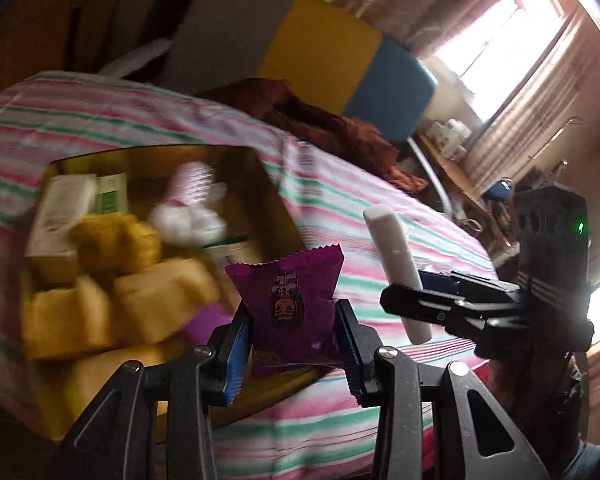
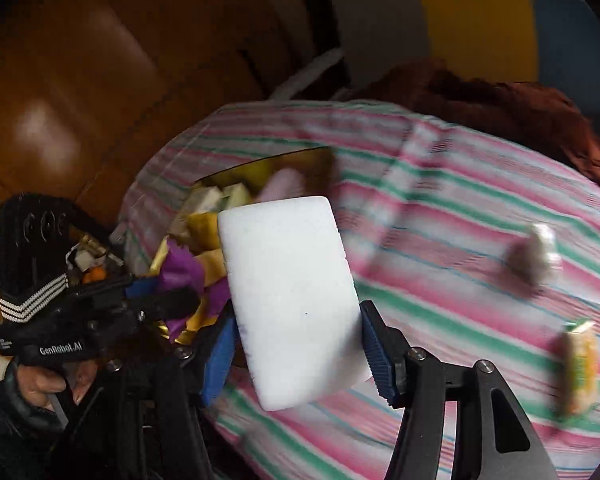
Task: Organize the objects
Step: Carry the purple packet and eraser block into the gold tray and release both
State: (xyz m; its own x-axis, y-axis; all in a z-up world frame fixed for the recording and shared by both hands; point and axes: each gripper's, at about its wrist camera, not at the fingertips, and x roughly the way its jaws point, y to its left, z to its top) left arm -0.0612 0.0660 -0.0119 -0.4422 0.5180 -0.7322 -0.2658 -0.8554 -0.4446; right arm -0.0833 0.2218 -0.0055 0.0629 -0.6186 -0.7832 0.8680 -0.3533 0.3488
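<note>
My left gripper (image 1: 292, 320) is shut on a purple snack packet (image 1: 296, 292), held upright just right of an open gold box (image 1: 268, 184). The box lies on the striped bed and holds yellow packets (image 1: 156, 300), a white and pink fluffy thing (image 1: 192, 208) and small cartons. My right gripper (image 2: 296, 316) is shut on a flat white foam-like block (image 2: 288, 280), its blue pads pressed on both edges. In the left wrist view that block (image 1: 392, 256) shows edge-on in the right gripper (image 1: 404, 292). In the right wrist view, the left gripper (image 2: 172, 292) with its purple packet (image 2: 180, 276) is over the box (image 2: 300, 160).
The striped sheet (image 2: 460, 200) still carries two loose items at the right: a brown and white packet (image 2: 536, 256) and a yellow-green packet (image 2: 580, 368). A rust-coloured cloth (image 1: 320, 120) lies at the bed's far edge. A person's hand (image 2: 44, 388) grips the left handle.
</note>
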